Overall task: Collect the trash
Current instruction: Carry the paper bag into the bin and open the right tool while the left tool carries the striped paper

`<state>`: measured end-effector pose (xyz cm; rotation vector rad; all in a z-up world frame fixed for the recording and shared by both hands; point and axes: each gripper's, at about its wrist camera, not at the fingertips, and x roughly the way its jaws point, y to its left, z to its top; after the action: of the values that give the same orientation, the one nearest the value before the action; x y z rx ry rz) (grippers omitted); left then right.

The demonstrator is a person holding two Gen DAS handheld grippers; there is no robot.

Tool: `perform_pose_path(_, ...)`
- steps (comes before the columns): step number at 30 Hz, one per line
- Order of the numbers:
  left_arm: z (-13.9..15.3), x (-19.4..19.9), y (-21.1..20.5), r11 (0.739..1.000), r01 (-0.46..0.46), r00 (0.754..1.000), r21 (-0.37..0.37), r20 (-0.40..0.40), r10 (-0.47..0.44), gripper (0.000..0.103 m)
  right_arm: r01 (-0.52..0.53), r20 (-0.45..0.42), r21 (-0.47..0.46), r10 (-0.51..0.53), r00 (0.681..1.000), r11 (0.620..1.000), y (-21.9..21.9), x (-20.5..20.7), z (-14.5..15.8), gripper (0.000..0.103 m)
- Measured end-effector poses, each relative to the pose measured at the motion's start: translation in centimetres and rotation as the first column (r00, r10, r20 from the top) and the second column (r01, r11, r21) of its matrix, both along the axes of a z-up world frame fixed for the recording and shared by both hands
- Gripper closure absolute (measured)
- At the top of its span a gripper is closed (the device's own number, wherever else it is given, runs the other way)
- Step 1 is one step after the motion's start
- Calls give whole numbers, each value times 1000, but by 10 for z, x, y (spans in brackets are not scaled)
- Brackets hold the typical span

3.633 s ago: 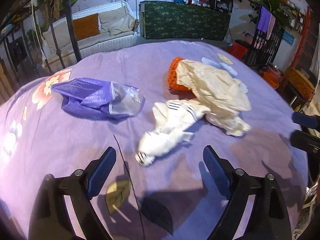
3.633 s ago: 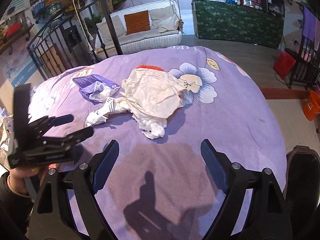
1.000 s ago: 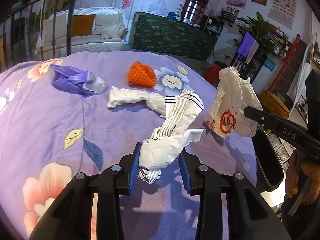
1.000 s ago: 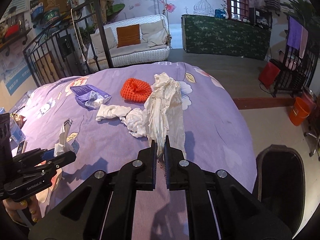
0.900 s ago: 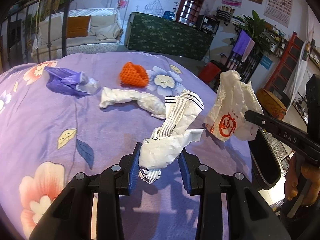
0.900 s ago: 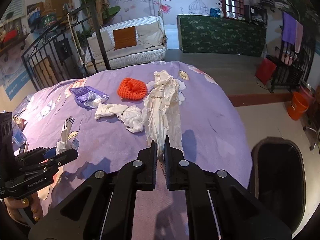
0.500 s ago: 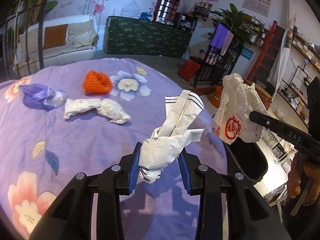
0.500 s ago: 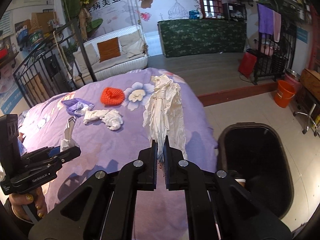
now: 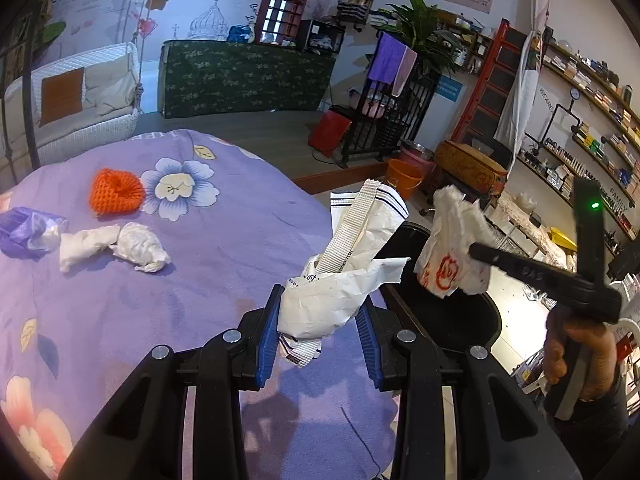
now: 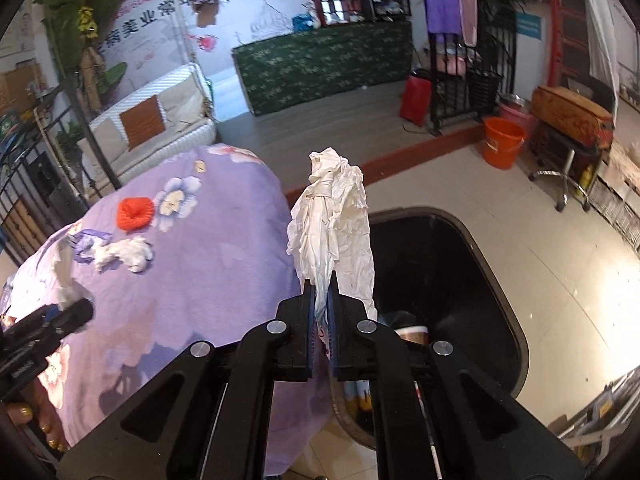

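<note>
Just below and ahead of the right gripper [image 10: 321, 322] stands a black bin [image 10: 496, 264], rounded and dark inside, with a cup-like item and dim scraps at its bottom. That gripper's jaws are pinched nearly together on a thin, crinkled white plastic bag [image 10: 334, 224]; the left gripper [image 9: 318, 334] clamps a stiff, creased white paper bag [image 9: 340, 280] with a woven strap, above the table edge. Behind it on the purple floral cloth [image 9: 240, 216] lie an orange foam net [image 9: 116, 191], white wads [image 9: 120, 244] and a purple wrapper [image 9: 28, 232]

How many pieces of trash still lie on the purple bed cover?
3: an orange net piece beside the printed flower, a white crumpled wad nearer the camera, and a purple plastic bag at the left edge. More may lie out of view.
</note>
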<state>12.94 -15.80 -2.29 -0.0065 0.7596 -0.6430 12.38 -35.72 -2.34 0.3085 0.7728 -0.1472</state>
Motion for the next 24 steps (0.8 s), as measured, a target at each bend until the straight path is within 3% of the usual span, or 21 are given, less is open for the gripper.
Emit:
perform_pose_path(7, -5, 3, -11, 1000, 21, 1000, 2, -22, -21, 68, 72, -129, 78, -61, 990, 994, -28, 18, -55, 97)
perform_pose_path(16, -12, 4, -25, 998, 53, 998, 24, -37, -53, 68, 148, -259, 105, -117, 959, 983, -45, 34, -111, 96)
perform_pose_path(19, -14, 3, -30, 998, 63, 997, 29, -44, -62, 68, 157, -280, 106, -122, 952, 982, -46, 33, -118, 81)
perform_pose_path(21, -15, 3, -33, 997, 69, 997, 35, -46, -68, 68, 172, -264, 112, -138, 955, 979, -48, 29, -118, 49)
perform_pose_path(24, -16, 1, -38, 996, 81, 995, 35, -52, -79, 68, 186, -229, 112, -157, 961, 976, -49, 23, -112, 44)
